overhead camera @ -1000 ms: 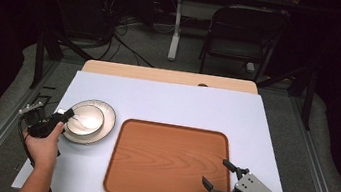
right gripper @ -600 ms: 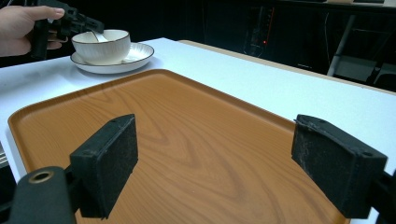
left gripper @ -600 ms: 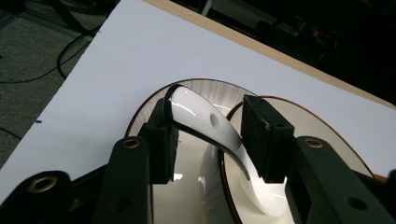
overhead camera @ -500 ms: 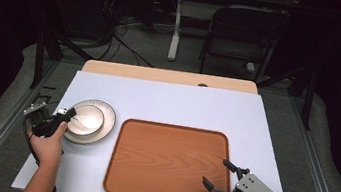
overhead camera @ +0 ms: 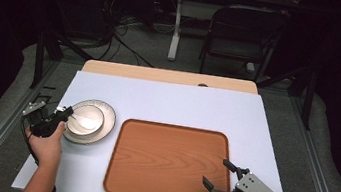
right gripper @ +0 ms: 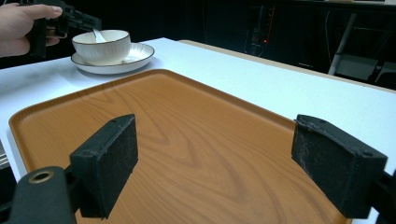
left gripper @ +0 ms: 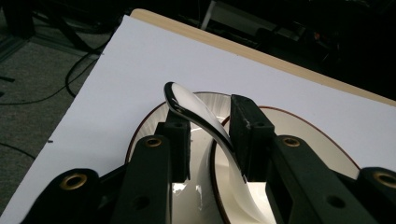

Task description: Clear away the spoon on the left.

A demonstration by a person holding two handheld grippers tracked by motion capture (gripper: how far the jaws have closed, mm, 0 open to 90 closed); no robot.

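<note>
Closing in on the handle of a white ceramic spoon (left gripper: 201,116), the left gripper (left gripper: 210,135) has just been narrowing its jaws. In the left gripper view the handle runs slantwise between the two black pads (left gripper: 247,135): the right pad touches it, while the left pad sits just beside it with a gap visible, so the grip is not yet firm. The spoon's bowl end lies below the fingertips, inside a white ceramic bowl with a dark rim (overhead camera: 85,118), which stands on a white saucer-like plate with a brown edge (overhead camera: 106,126). Both lie just ahead of the left fingertips on the pale blue-white table top (overhead camera: 172,101).

The right gripper (right gripper: 215,158) hovers with its jaws spread wide, nothing between them. Beneath and ahead of its fingertips lies a rectangular wood-grain tray (right gripper: 187,140), bare. The bowl is well apart from them, on the far side of the tray.
</note>
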